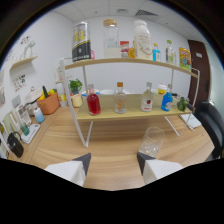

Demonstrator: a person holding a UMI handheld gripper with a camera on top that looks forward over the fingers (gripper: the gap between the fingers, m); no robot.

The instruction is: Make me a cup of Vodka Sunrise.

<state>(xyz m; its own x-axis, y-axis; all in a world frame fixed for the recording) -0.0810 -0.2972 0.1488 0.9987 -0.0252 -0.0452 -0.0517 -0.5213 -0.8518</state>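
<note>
Your gripper [114, 161] is held level and pointing straight ahead, its two fingers [82, 161] spread wide apart with nothing between them

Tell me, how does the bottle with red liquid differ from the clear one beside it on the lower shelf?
The red bottle is rounder and filled with red liquid; the clear bottle looks taller, with pale contents. Both stand upright on the lower shelf, well beyond the open gripper.

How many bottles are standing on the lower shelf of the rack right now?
4, left to right along the lower shelf: red bottle, amber-capped clear bottle, clear bottle with red label, blue bottle. Others may be hidden behind these.
</note>
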